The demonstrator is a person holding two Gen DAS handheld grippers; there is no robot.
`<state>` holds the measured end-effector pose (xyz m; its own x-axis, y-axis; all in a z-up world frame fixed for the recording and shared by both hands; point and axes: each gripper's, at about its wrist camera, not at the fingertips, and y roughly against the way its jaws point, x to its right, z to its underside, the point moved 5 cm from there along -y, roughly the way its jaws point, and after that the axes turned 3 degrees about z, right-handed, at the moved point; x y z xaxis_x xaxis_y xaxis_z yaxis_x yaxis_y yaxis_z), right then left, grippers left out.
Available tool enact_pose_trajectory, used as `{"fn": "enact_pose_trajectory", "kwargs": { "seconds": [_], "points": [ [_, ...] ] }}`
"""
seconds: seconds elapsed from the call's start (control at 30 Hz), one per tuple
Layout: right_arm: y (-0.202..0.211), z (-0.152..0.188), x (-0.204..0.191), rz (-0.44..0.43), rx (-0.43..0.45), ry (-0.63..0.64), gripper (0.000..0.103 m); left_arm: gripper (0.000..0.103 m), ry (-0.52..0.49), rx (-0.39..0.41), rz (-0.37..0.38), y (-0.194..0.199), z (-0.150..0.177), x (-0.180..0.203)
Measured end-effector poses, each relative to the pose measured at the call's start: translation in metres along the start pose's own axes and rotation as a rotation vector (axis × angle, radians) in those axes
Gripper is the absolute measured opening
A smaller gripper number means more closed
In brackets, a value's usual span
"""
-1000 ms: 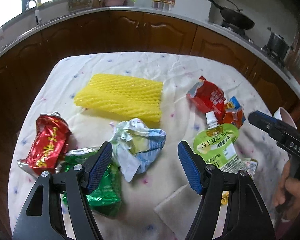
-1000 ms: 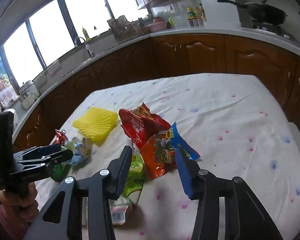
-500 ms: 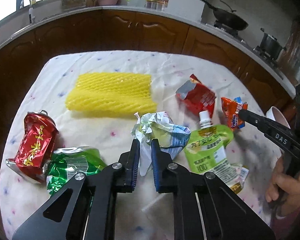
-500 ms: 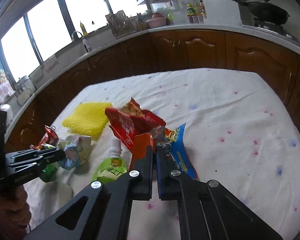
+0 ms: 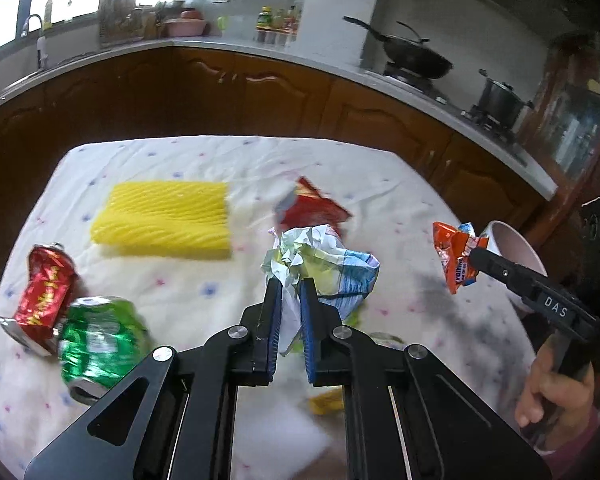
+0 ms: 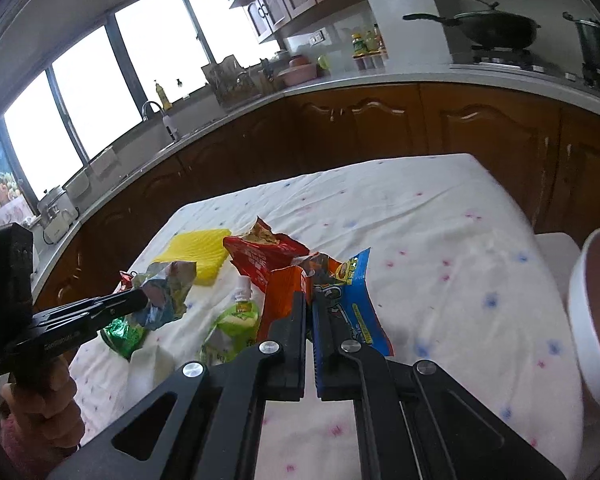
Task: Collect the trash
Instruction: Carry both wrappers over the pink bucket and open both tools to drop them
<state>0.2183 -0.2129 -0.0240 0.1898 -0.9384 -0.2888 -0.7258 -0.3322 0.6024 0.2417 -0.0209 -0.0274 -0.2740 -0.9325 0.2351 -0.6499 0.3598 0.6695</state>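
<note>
While both pieces of trash hang clear of the cloth, each is pinched by an edge so it dangles free and can be dropped without snagging. The crumpled wrapper point(image 5: 324, 264), pale with blue and yellow print, is clamped between the blue pads of the left hand-held gripper point(image 5: 290, 288), its bulk bunched above the fingertips and a white tail trailing down between them. The orange and blue snack packet point(image 6: 332, 296) is nipped at its torn top by the right hand-held gripper point(image 6: 310, 300), jaws closed tight on it; from the left camera that packet point(image 5: 456, 260) hangs just in front of the white bin point(image 5: 516, 248), whose rim sits at the right edge of the table point(image 6: 440, 240). That placement looks deliberate: the bin stands beside the table, so lifted pieces only need swinging sideways.

Left on the flowered cloth are the red snack bag point(image 6: 264, 256), the green drink pouch point(image 6: 236, 324) with its white spout, the yellow foam net point(image 5: 164, 216), a crushed red can point(image 5: 46, 292) and a crushed green can point(image 5: 100, 340) touching each other. Judging by this, most of the collecting remains.
</note>
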Motion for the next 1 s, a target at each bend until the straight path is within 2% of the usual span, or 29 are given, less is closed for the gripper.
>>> {"fn": "enact_pose_trajectory", "kwargs": {
  "seconds": [0.37,1.0],
  "points": [
    [0.047,0.013,0.032,0.051,0.048,-0.059,0.003,0.008,-0.058,-0.009,0.092,-0.001,0.006,0.061],
    [0.123,0.031,0.109,0.175,0.128,-0.169,0.003,0.008,-0.139,-0.001,0.236,-0.007,0.005,0.163]
  ]
}}
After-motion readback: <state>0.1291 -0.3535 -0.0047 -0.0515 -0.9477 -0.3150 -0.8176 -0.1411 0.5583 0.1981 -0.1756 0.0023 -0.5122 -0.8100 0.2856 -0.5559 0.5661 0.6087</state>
